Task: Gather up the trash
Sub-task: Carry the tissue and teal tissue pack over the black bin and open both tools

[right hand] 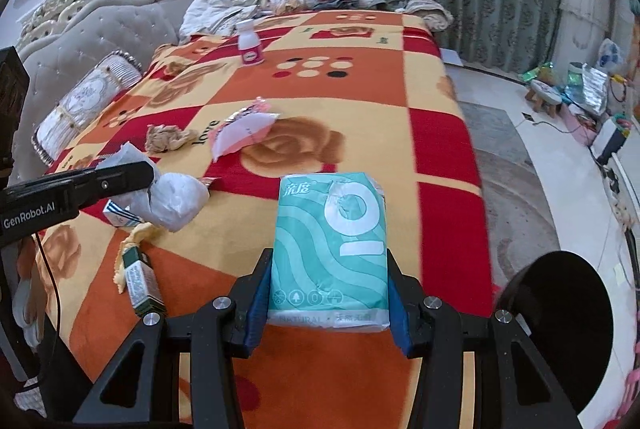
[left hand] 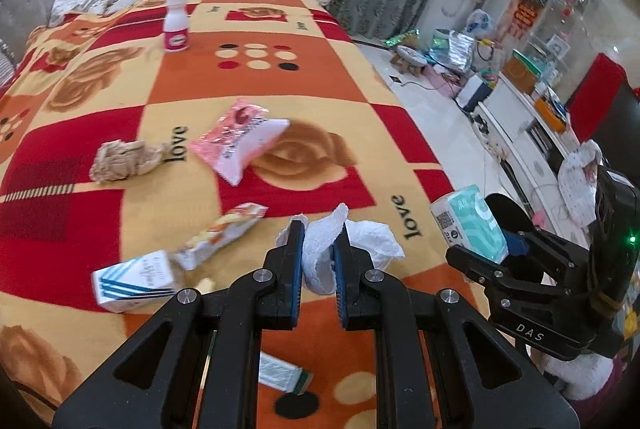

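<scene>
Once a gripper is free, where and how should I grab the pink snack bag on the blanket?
Grip the pink snack bag across its puffed middle, coming straight down from above. It lies flat on the blanket, tilted diagonally, so turn the fingers square to its long sides. The flat crimped ends would probably slip. The crumpled brown paper lies apart on its left.

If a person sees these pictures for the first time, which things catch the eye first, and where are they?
The teal tissue pack stands out, clamped in the right hand-held gripper over the blanket's near edge. Next is the white crumpled tissue pinched in the left hand-held gripper. Behind them, on the loud red and orange blanket, lie a pink wrapper in the middle and a white bottle at the far end.
</scene>
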`<state>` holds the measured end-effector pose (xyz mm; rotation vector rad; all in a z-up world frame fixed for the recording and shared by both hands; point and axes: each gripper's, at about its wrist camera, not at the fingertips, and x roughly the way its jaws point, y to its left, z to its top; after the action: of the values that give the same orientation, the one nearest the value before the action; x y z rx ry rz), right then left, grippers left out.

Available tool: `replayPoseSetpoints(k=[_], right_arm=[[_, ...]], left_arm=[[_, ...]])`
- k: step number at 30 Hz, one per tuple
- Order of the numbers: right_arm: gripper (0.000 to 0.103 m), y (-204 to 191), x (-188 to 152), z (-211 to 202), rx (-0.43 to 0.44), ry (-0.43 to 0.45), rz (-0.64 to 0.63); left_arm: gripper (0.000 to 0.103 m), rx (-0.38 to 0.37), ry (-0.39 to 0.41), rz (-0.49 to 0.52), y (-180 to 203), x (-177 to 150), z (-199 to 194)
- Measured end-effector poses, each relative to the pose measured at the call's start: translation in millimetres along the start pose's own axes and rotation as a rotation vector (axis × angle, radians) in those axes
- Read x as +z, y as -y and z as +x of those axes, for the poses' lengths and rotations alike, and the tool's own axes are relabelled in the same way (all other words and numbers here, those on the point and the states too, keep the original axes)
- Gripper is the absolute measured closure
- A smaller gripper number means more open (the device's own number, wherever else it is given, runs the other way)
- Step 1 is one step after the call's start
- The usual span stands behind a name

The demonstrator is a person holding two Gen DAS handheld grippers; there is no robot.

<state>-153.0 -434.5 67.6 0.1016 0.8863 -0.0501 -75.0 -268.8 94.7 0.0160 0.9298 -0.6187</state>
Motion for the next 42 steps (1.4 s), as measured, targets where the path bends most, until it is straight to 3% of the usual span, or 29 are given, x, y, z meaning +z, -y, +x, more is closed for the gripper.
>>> replayPoseSetpoints(k=[42], right_arm=[[0.055, 170, -66, -38, -0.174, -0.026, 0.283]], left_arm=[[0.092, -0.179, -0.143, 0.169, 171, 7, 87]])
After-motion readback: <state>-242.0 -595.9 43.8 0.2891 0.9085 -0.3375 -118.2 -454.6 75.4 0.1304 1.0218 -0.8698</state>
